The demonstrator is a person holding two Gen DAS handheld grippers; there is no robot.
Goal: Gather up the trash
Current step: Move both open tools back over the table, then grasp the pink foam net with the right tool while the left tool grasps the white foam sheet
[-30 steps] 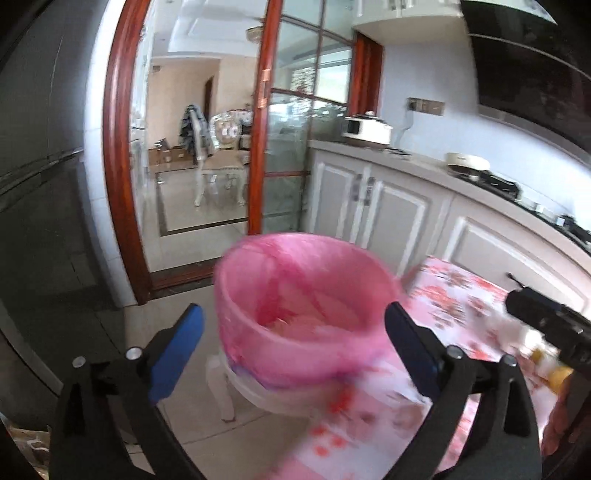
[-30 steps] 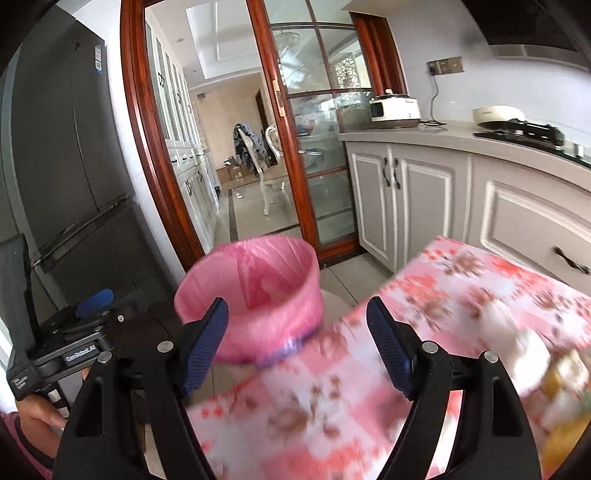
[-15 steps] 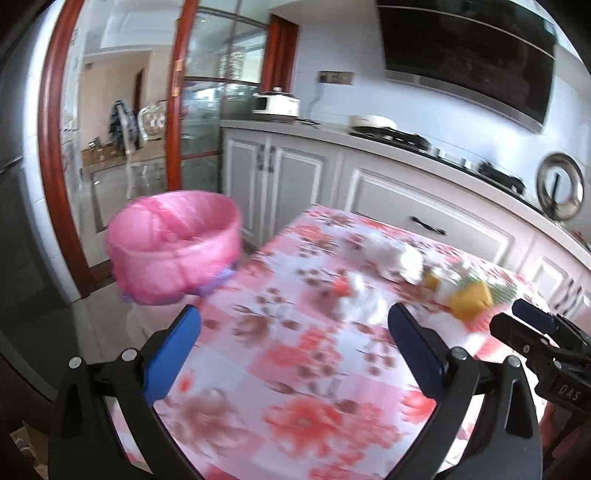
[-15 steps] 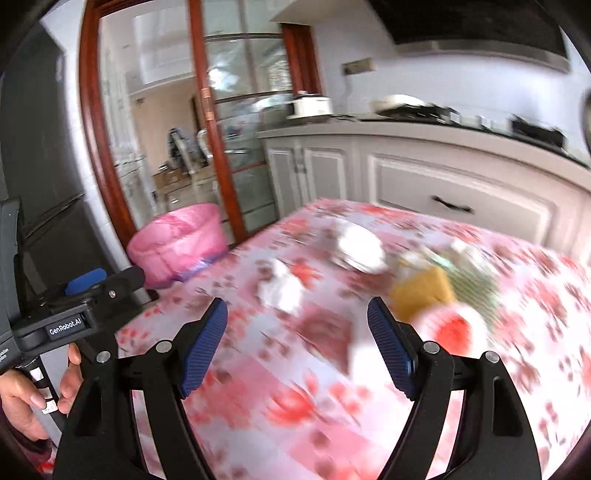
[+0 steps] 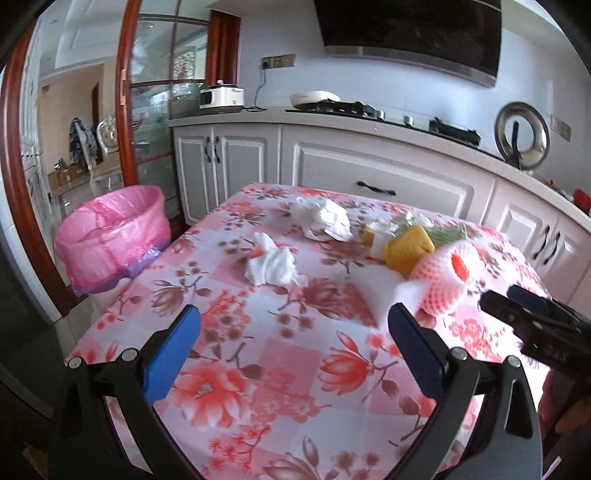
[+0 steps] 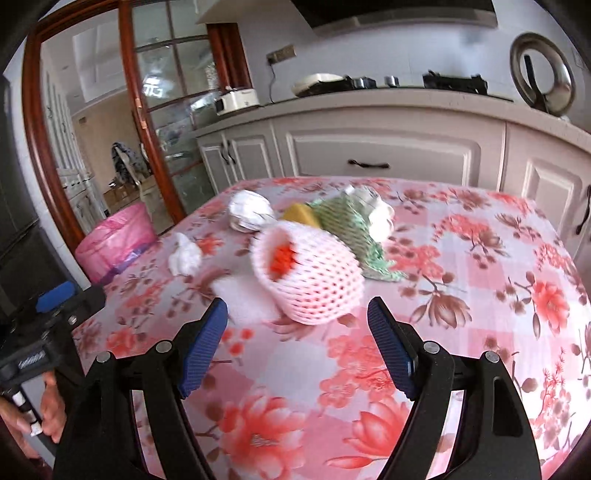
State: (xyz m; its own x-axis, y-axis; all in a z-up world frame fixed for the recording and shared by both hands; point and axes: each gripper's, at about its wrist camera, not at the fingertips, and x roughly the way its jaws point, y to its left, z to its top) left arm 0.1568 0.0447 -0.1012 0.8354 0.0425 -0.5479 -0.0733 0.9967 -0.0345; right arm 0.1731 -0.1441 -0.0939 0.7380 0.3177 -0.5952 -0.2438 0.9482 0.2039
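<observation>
Both tongs wide open, nothing in them. Right tongs (image 6: 297, 321) sit just short of the pink foam fruit net (image 6: 310, 273) on the bench (image 6: 480, 295); crumpled tissue (image 5: 273, 264) lies ahead of the left tongs (image 5: 293, 332), pink-lined trash bin (image 5: 110, 236) off their left.

Home kitchen: cabinets (image 5: 373, 173), hob (image 5: 369, 107), hood (image 5: 410, 29).

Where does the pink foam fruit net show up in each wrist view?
Left wrist view: pink foam fruit net sits right of centre, beyond the right fingertip.
Right wrist view: it sits at centre, just ahead of the open fingers.
Shared landmark: the pink-lined trash bin, off the table's left edge.
</observation>
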